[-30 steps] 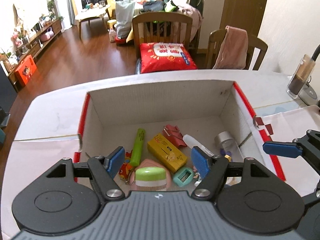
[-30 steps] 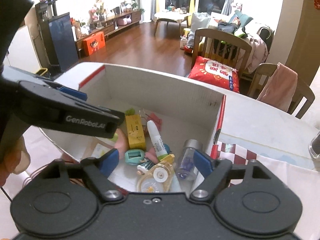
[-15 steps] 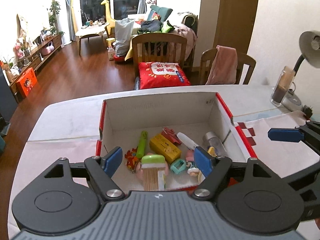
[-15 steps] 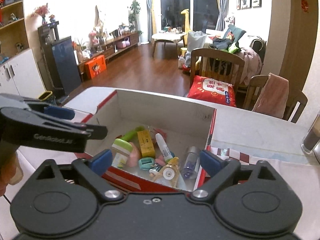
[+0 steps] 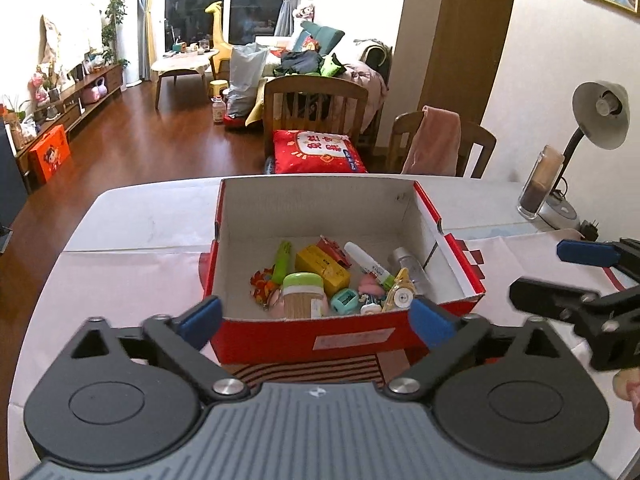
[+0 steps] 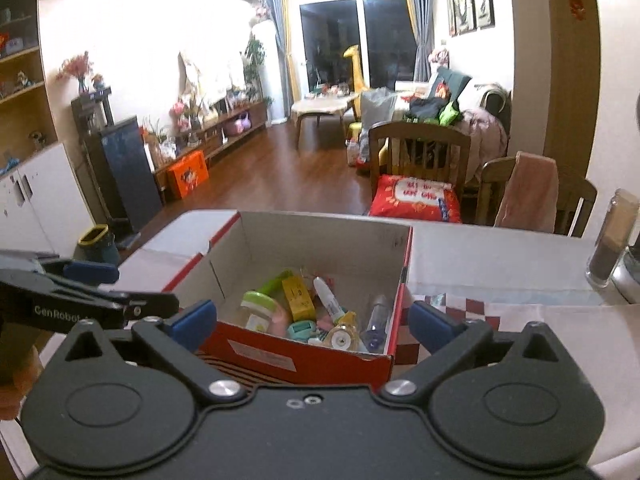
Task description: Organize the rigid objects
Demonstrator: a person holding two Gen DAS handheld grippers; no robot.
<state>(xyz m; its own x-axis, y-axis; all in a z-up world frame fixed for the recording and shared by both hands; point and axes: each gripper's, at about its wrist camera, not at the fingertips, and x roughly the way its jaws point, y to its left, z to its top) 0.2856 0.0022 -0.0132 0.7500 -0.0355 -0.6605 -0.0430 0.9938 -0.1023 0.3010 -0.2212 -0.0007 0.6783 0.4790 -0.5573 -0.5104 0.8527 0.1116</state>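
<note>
A red cardboard box (image 5: 352, 338) with a white inside stands on the white table (image 5: 132, 268). It holds several small items: a green-lidded jar (image 5: 302, 294), a yellow carton (image 5: 322, 270), a green marker (image 5: 282, 260), a white tube (image 5: 368, 264), a clear bottle (image 5: 408, 266) and a teal gadget (image 5: 346, 300). My left gripper (image 5: 316, 320) is open and empty, just in front of the box. My right gripper (image 6: 312, 320) is open and empty, in front of the box (image 6: 304, 360); it shows at the right of the left wrist view (image 5: 576, 276).
A desk lamp (image 5: 592, 132) and a tall glass (image 5: 538, 184) stand at the table's far right. Two wooden chairs (image 5: 316, 108) stand behind the table, one bearing a red cushion (image 5: 316, 152). A striped mat (image 5: 308, 372) lies under the box's front edge.
Both grippers have drawn back and up from over the box's inside to in front of it. The box now shows whole. Both stay open and empty.
</note>
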